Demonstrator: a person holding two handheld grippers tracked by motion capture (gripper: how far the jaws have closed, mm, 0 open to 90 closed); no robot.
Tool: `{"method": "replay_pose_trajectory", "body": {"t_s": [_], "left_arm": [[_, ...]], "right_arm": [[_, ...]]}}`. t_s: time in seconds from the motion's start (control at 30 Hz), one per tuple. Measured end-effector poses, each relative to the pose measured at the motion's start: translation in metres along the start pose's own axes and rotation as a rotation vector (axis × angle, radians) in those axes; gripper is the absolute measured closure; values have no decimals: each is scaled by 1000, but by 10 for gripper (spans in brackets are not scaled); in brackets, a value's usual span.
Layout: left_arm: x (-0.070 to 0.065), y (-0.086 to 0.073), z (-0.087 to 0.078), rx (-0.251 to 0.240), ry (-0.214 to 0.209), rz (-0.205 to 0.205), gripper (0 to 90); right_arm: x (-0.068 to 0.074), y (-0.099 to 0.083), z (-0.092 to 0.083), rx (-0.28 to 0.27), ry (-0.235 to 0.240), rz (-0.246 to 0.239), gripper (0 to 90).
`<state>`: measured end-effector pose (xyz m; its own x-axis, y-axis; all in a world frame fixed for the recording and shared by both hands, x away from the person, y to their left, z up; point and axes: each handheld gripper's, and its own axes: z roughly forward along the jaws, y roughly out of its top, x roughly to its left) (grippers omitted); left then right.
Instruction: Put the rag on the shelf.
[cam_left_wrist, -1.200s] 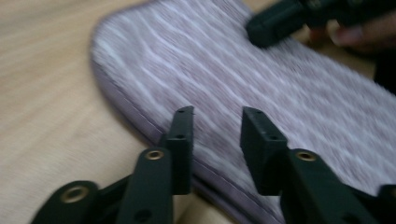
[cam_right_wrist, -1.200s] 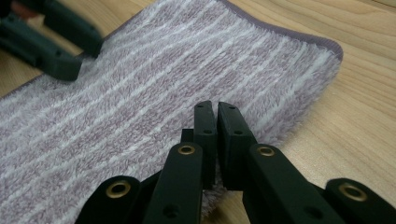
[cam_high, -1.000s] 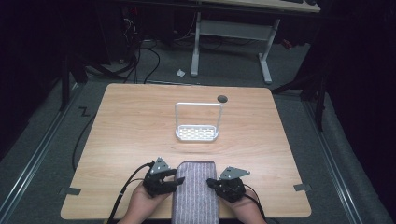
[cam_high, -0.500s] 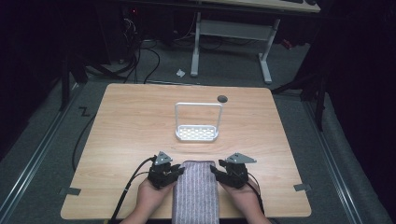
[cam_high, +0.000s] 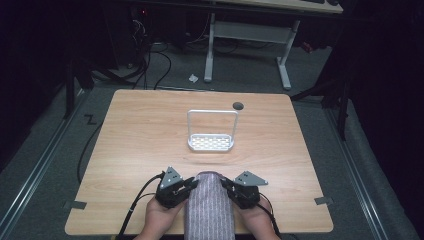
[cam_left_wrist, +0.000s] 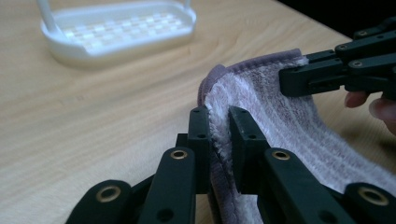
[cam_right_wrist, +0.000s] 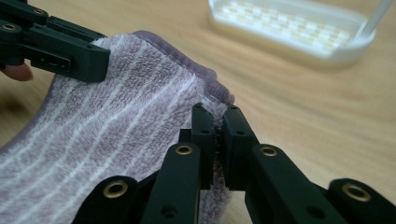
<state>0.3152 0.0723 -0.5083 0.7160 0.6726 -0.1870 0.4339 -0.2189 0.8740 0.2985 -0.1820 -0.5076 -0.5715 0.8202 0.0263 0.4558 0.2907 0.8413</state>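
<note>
A purple striped towel (cam_high: 209, 205) hangs over the table's near edge, its far end lifted between both grippers. My left gripper (cam_high: 189, 186) is shut on the towel's (cam_left_wrist: 261, 107) left corner, the cloth pinched between its black fingers (cam_left_wrist: 200, 140). My right gripper (cam_high: 226, 186) is shut on the towel's (cam_right_wrist: 116, 135) right corner, its fingers (cam_right_wrist: 233, 140) pressed onto the purple hem. Each gripper view shows the other gripper holding the opposite corner.
A white rack (cam_high: 211, 142) with a tall wire handle stands mid-table, beyond the towel. A dark round hole (cam_high: 238, 105) sits near the far edge. Bare wooden tabletop (cam_high: 135, 140) lies to the left and right. Cables trail off the near left edge.
Both grippers have drawn back toward the near edge with the towel's far end, which now arches up between them instead of lying flat.
</note>
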Motion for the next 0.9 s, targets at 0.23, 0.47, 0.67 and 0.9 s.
{"method": "replay_pose_trajectory", "body": {"t_s": [0.23,0.47,0.67,0.9], "left_arm": [[-7,17,-15,-75,28,23,798],[-9,44,-28,-139,50,45,799],[-9,64,-35,-187,61,57,802],[-10,87,-43,-231,67,87,811]], "right_arm": [[8,14,-21,-164,-63,-42,852],[4,35,-33,-248,-79,-52,852],[1,56,-43,-310,-96,-68,852],[-3,78,-54,-365,-102,-60,854]]}}
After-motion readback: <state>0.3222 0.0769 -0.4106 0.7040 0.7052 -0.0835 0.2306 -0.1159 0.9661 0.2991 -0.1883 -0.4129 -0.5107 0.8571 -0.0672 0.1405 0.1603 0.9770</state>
